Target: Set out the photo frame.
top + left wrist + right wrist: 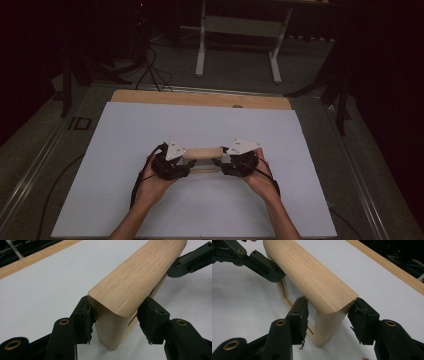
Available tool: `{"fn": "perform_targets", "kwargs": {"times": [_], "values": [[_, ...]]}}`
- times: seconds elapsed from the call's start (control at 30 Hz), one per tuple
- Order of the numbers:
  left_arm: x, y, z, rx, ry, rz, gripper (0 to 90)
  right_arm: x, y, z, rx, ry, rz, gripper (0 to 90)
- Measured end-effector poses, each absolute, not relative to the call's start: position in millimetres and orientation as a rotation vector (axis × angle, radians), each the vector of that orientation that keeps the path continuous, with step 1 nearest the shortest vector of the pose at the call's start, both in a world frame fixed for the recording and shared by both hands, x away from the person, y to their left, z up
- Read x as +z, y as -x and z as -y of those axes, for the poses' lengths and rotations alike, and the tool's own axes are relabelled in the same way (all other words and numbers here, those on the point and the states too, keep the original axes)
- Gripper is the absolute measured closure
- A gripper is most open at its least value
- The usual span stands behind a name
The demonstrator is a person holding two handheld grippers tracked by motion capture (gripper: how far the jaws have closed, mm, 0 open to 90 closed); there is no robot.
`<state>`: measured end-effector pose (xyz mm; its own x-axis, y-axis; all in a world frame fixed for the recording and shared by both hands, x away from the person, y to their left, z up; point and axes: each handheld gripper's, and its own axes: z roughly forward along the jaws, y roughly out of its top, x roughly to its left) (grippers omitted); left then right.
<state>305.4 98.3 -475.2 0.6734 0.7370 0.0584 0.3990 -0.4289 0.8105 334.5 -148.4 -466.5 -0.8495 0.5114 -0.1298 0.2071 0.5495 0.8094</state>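
Note:
A light wooden frame [202, 152] with a rounded top rail stands on its edge on the white board [200, 215]. My left gripper [186, 162] is at its left end and my right gripper [220, 162] at its right end, each held in a hand. In the left gripper view both pads of the left gripper [116, 317] press on the frame's [132, 280] end corner. The right gripper view shows the right gripper [330, 317] clamped the same way on the opposite end of the frame [312, 277], which has a pale inner panel. The far jaw of the other gripper [259, 265] shows beyond.
The white board lies on a wooden tabletop whose bare strip [200, 98] runs along the far edge. Beyond it are a white desk frame [237, 30] and cables [150, 70] on the dark floor. Open board surrounds the frame on all sides.

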Motion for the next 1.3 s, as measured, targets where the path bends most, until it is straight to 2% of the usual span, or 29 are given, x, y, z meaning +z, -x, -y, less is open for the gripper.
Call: {"fn": "perform_targets", "kwargs": {"times": [0.53,1.3], "values": [[-471.8,-324.3,-89.5,0.523,-2.099,-0.832,47.1,-467.6,-339.0,155.1,1.196,-0.669,-2.387,50.5],[-473.6,-342.7,-87.4,0.493,-2.075,-0.869,43.5,-471.2,-350.3,152.6,1.212,-0.769,-2.334,50.6]]}}
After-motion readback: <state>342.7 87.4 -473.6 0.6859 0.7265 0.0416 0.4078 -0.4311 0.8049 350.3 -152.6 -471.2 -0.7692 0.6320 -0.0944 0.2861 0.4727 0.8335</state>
